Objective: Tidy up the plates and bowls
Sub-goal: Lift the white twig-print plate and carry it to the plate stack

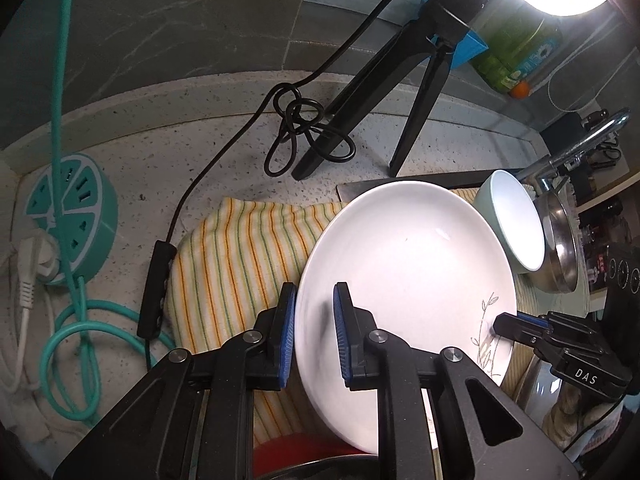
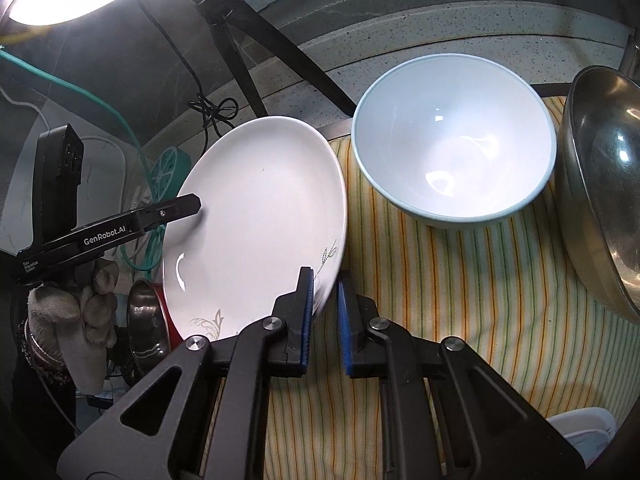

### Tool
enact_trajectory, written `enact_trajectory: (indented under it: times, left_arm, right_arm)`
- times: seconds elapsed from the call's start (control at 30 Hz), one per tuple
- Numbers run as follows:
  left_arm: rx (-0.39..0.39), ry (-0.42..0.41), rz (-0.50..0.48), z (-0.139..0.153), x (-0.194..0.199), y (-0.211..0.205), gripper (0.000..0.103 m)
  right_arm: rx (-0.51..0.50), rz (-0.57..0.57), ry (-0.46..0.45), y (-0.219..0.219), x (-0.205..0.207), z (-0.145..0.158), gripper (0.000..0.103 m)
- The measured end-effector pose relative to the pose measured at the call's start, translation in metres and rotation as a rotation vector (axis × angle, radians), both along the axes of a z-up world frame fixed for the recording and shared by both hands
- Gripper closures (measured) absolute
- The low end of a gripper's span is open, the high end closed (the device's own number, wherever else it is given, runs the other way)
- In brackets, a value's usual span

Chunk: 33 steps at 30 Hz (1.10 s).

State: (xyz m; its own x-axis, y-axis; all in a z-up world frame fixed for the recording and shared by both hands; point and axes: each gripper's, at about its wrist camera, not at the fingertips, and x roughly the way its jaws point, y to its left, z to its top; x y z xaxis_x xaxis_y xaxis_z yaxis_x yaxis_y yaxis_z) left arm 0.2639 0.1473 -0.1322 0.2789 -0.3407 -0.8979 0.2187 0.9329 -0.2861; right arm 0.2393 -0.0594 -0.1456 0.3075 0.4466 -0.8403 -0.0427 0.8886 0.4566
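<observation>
Biggest worry was the steel bowl (image 2: 600, 184) on the right, sitting tilted on the striped towel (image 2: 460, 280) just beside everything; one bump from a swinging plate and I figured it would rock or slide.

Next down, the white plate (image 2: 256, 216) itself. I had it up on a tilt above the towel, with my left gripper (image 1: 314, 334) pinched shut on one rim and my right gripper (image 2: 325, 320) pinched shut on the opposite rim. Two thin edge grips on glazed china felt sketchy to me: if my hands twisted apart even a bit, it could pop out of one and drop.

The pale blue bowl (image 2: 456, 140) stood on the towel near the plate's far edge, so a careless swing could clip it.

Smallest thing: the black cable (image 1: 304, 132) knotted on the tabletop (image 1: 208, 128) behind, an easy snag.
</observation>
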Motion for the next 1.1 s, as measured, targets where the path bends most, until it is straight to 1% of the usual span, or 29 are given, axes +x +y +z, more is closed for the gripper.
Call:
enact_trajectory:
  times: [0.3,0.6,0.9,1.1]
  left_arm:
    - [-0.002,-0.028,0.006,0.015,-0.007,-0.009,0.087]
    - [-0.016,-0.064,0.007,0.039,-0.02,-0.027,0.087]
    - [-0.019,-0.103,0.025,0.063,-0.048,-0.04,0.087]
    - [-0.016,-0.139,0.058,0.082,-0.075,-0.049,0.087]
  right_arm:
    - [0.016,-0.01,-0.039,-0.016,-0.006,0.018,0.091]
    - [0.031,-0.016,-0.079,-0.039,-0.019,0.04,0.091]
    - [0.055,0.006,-0.107,-0.054,-0.041,0.063,0.091]
    - [0.071,0.037,-0.148,-0.066,-0.064,0.081,0.091]
